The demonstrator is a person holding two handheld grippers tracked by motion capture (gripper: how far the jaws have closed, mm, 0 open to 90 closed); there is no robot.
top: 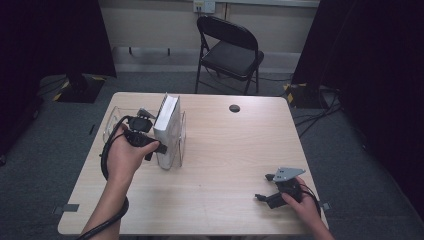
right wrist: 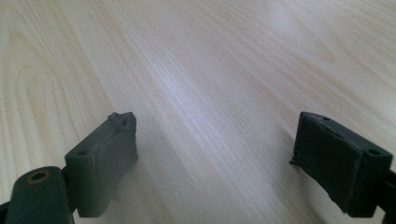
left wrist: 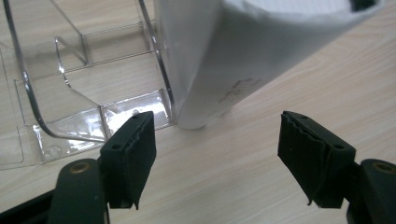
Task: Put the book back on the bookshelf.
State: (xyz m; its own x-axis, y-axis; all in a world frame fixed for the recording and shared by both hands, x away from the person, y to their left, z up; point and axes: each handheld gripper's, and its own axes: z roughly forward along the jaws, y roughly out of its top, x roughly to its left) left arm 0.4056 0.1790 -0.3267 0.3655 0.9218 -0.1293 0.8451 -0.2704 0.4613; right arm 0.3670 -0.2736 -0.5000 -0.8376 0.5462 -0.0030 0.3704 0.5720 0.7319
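High view showed the book [top: 167, 131] upright in the clear rack [top: 112, 119], long axis vertical; left gripper [top: 159, 149] spread, empty, just beside its spine. Right gripper [top: 264, 188] spread, well apart from the book.

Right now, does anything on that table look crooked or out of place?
Yes: the white book in the clear plastic rack stands tilted, not upright, with its lower corner on the wooden table at the rack's edge. Nothing looks spilled or broken.
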